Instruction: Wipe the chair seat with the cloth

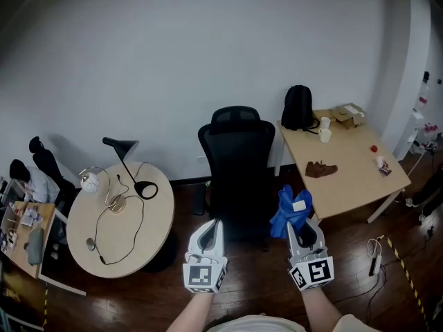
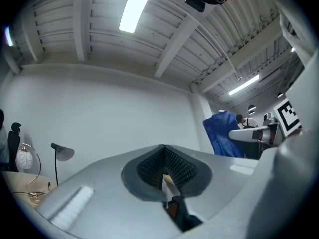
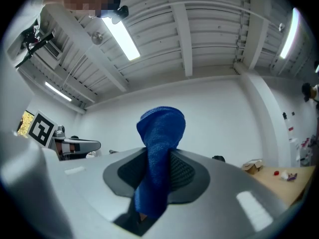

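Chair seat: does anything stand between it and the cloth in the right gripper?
Nothing visible does. The blue cloth, clamped in the right gripper, is just right of the black chair, whose dark seat looks bare.

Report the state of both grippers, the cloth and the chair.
Left gripper: shut, nothing in it.
Right gripper: shut on the blue cloth.
Blue cloth: bunched, sticking out past the jaws.
Chair: upright, the cloth not on its seat.

A backpack (image 1: 299, 108) and box (image 1: 348, 114) sit on the rectangular table (image 1: 346, 185)
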`<state>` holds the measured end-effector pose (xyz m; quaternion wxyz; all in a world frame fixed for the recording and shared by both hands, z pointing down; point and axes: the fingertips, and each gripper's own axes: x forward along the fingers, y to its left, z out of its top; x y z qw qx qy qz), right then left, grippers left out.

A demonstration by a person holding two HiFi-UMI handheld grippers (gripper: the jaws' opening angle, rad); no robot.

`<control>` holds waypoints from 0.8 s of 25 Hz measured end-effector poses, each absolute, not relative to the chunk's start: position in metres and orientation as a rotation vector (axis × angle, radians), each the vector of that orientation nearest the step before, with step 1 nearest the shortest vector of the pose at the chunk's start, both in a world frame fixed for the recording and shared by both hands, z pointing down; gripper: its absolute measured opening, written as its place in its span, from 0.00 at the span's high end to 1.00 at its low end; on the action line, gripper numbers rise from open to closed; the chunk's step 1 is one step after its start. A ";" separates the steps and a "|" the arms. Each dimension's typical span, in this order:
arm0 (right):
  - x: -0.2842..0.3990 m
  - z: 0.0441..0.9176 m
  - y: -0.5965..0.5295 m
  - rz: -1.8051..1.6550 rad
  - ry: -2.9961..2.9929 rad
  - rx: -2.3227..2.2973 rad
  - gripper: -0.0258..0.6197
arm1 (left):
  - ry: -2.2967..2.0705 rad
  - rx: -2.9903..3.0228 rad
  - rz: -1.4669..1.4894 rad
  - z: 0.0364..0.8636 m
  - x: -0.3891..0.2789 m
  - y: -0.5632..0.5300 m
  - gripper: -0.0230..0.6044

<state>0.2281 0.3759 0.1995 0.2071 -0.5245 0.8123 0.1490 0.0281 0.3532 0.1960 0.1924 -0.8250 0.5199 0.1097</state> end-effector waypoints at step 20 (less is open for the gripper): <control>0.214 0.176 0.396 0.364 2.245 -1.464 0.80 | 1.458 -2.306 0.293 0.171 0.004 0.374 0.90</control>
